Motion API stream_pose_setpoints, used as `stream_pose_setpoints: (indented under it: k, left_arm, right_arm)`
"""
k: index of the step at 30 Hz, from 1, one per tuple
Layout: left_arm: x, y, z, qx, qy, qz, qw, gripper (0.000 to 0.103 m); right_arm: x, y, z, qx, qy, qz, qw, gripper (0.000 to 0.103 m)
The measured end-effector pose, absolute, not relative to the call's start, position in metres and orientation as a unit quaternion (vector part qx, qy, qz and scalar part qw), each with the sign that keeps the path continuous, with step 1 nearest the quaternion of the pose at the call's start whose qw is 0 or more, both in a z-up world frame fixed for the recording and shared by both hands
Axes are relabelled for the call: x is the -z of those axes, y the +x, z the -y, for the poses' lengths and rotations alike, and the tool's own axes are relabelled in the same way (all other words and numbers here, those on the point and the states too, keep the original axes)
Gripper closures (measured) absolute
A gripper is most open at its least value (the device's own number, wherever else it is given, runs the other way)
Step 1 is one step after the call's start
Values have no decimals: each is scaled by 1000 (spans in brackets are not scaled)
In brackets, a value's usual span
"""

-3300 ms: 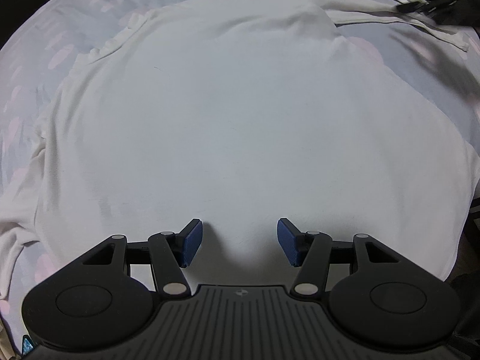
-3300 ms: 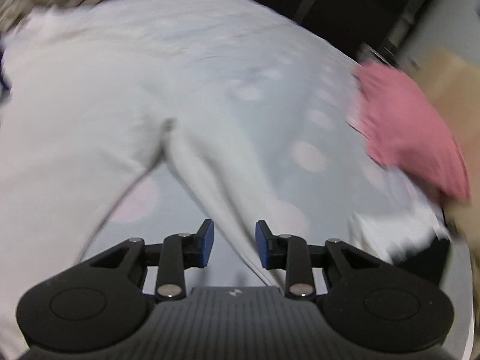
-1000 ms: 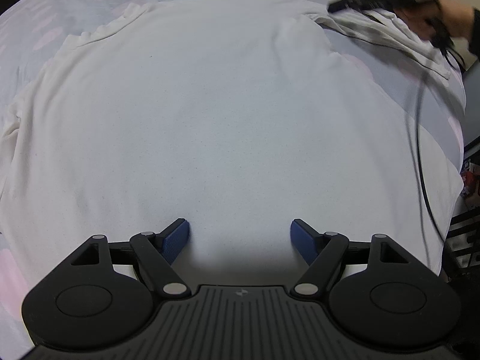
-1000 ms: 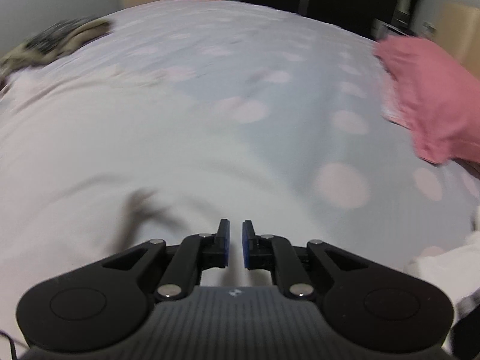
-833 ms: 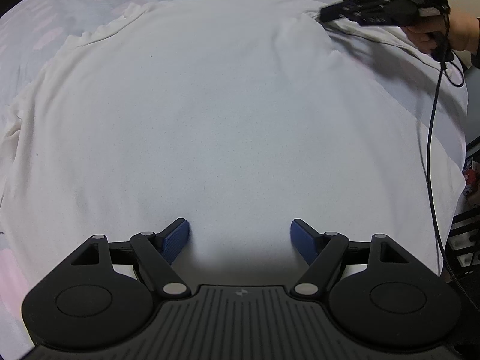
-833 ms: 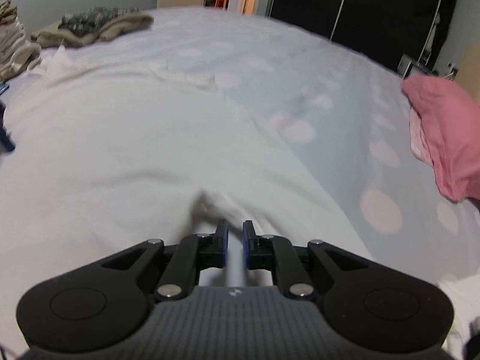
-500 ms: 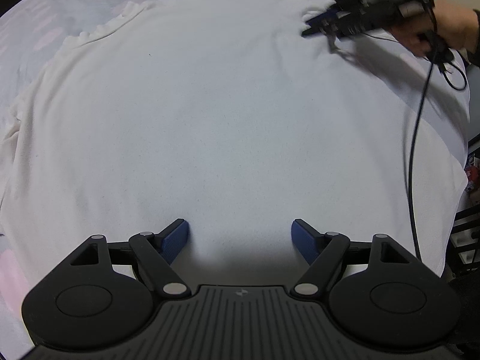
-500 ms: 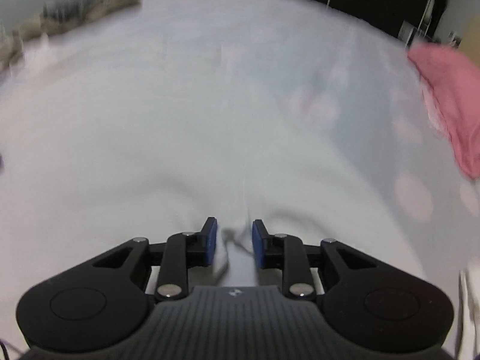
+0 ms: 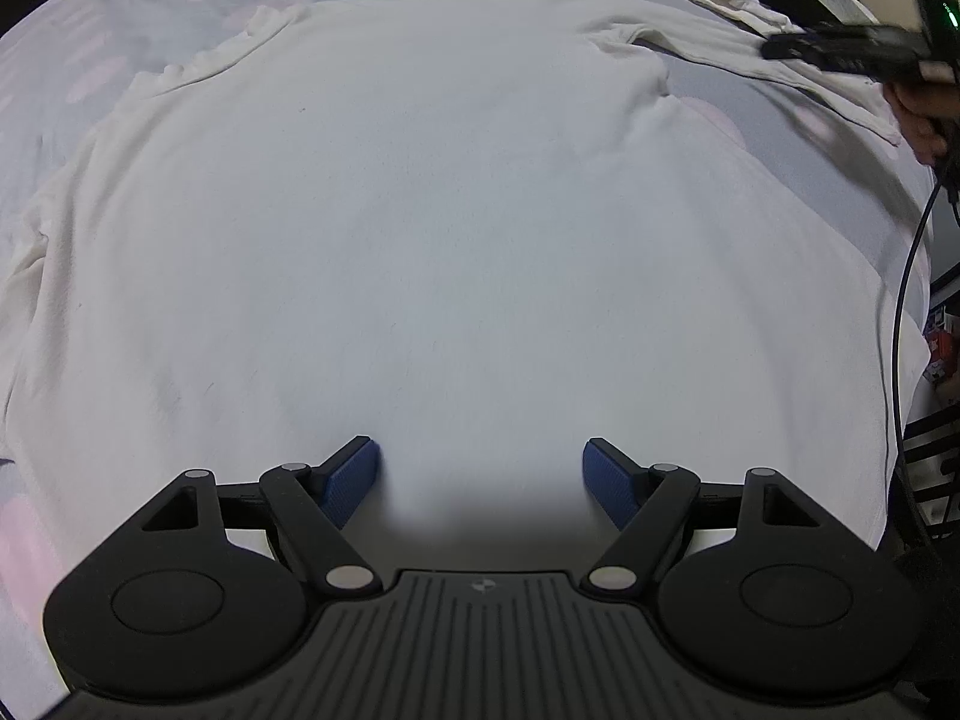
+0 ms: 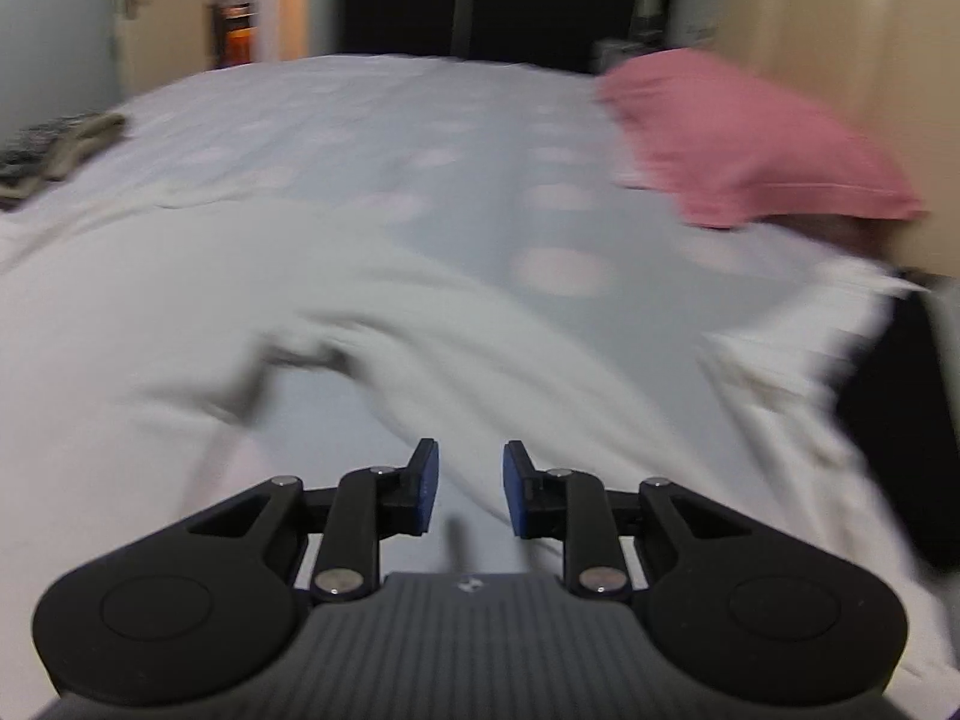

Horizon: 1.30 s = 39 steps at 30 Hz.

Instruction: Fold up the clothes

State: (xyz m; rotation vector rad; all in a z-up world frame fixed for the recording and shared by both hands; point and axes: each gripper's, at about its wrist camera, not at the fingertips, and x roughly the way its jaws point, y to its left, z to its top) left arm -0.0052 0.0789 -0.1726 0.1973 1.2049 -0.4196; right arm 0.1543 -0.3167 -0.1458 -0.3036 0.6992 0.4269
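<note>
Left tongs (image 9: 480, 474) wide over the shirt (image 9: 456, 210); right tongs (image 10: 467, 489) narrowly open, empty: grab the sleeve (image 10: 540, 360) just ahead, fold inward

One white shirt (image 9: 456, 210), two grippers (image 9: 480, 474) (image 10: 465, 489)

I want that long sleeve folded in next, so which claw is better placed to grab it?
Right. The right claw hangs open just above the white long-sleeved shirt's sleeve, while the left claw sits open over its hem.
</note>
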Motion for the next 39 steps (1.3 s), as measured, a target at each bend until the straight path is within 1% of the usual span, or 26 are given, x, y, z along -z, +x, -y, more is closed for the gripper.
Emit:
stream_pose_setpoints:
  k: [3, 7, 10, 16, 17, 19, 22, 25, 27, 29, 31, 33, 37, 39]
  left_arm:
    - [173, -5, -78, 194, 94, -563, 798, 28]
    - [174, -5, -76, 191, 97, -564, 797, 28]
    - [174, -6, -74, 189, 99, -566, 796, 28]
    - [176, -1, -69, 184, 98, -572, 793, 27]
    - [175, -1, -70, 183, 98, -573, 793, 27]
    - [175, -1, -70, 183, 97, -573, 793, 27]
    - [175, -1, -71, 183, 96, -573, 793, 26]
    - [176, -2, -71, 182, 95, -573, 793, 25]
    - [176, -2, -71, 182, 95, -573, 793, 25]
    - [175, -2, -70, 182, 94, -573, 793, 25]
    - [175, -1, -69, 182, 93, -573, 793, 25]
    - [175, -2, -70, 184, 93, -572, 794, 25]
    - [175, -3, -72, 185, 93, -570, 795, 25]
    - [175, -3, -71, 184, 96, -570, 795, 25]
  right_arm:
    - [155, 137, 343, -176, -179, -332, 909, 77]
    - [168, 120, 349, -156, -217, -323, 908, 77]
    - [178, 123, 343, -153, -252, -321, 900, 77]
    - [193, 140, 336, -142, -340, -284, 885, 77]
    - [195, 142, 334, -144, -358, -284, 878, 80]
    - [196, 142, 333, -160, -380, -296, 862, 93]
    - [184, 134, 336, -186, -368, -313, 856, 94]
    - [168, 120, 342, -220, -320, -327, 862, 94]
    - [168, 113, 344, -234, -313, -342, 855, 90]
    - [174, 107, 347, -237, -326, -347, 847, 73]
    - [167, 107, 361, -217, -284, -350, 866, 72]
    - [154, 107, 389, -187, -198, -348, 897, 72]
    - [141, 101, 457, -65, -94, -336, 935, 69]
    - [141, 98, 496, -1, -35, -345, 938, 69]
